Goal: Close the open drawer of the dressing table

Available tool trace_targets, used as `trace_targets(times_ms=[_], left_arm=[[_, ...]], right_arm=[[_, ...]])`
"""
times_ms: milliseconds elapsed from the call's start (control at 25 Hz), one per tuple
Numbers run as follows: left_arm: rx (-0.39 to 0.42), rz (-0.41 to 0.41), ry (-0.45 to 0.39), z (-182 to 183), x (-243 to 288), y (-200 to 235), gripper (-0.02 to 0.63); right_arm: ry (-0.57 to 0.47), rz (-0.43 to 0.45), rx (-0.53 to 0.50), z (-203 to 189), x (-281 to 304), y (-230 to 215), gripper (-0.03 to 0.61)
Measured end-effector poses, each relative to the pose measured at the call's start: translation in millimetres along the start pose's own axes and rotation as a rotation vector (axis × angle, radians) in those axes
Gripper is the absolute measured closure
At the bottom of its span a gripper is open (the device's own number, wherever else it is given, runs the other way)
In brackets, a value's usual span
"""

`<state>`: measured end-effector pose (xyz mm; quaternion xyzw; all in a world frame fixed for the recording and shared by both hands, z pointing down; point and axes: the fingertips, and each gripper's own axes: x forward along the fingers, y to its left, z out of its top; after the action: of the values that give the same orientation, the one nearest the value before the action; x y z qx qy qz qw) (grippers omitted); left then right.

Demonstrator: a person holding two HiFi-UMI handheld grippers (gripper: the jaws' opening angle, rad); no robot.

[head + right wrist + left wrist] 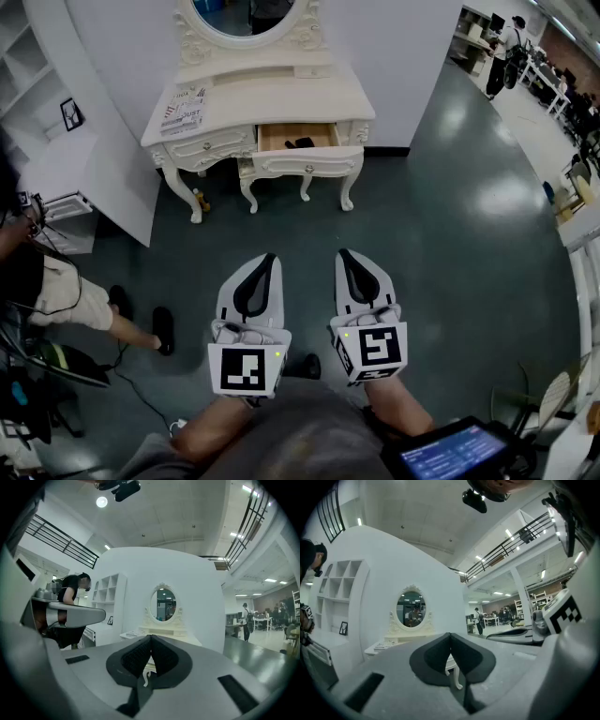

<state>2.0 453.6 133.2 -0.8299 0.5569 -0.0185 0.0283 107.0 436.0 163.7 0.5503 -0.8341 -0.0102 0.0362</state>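
the open wooden drawer (277, 137) sticks out of the far white carved dressing table (272, 98), while the white left gripper (269, 257) and white right gripper (343, 254) hang near, well apart from it, jaws squeezed together on nothing, maybe ready to push

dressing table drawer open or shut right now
Open: the drawer is pulled out from the dressing table, its wooden inside showing with a dark item in it.

Bright ceiling lights, glare on glossy floor (487, 187), fisheye edges dark, sharp focus
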Motion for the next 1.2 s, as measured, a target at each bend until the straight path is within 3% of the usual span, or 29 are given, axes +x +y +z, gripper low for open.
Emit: trace_targets(times_ms=[560, 1200], left_arm=[[0.017, 0.003, 0.019, -7, 10, -11, 0.598], [-0.051, -0.014, 0.077, -45, 88, 54, 0.598]], right_arm=[[-0.009, -0.006, 0.037, -7, 5, -19, 0.563], [0.079, -0.019, 0.049, -41, 102, -26, 0.563]])
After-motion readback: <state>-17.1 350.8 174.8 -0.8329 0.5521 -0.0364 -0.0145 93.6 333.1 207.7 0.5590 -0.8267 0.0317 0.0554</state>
